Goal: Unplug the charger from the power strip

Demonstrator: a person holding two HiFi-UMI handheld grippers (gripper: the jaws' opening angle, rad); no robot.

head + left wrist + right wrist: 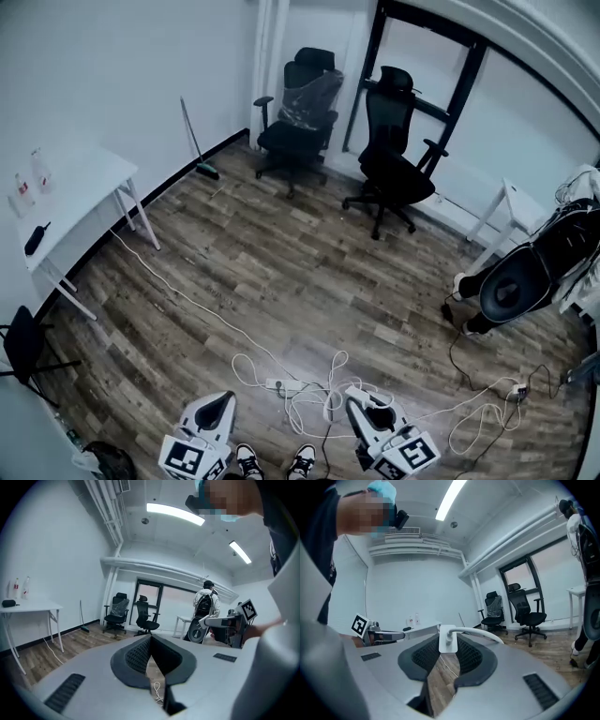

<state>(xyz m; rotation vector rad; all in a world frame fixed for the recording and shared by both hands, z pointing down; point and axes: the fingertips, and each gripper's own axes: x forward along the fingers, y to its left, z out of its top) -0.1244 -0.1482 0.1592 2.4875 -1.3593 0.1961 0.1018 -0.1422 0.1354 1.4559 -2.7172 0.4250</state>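
A white power strip lies on the wood floor among loops of white cable, just ahead of the person's shoes. My right gripper is shut on the white charger, and the charger's white cord arcs off to the right. In the head view that gripper hangs at the bottom right, above the cables. My left gripper has its pads meeting at the tips with nothing between them. In the head view the left gripper shows at the bottom left.
Two black office chairs stand at the far wall. A white table with bottles runs along the left wall, a broom leans beyond it. Another person with a black pack stands at the right, near a small white table.
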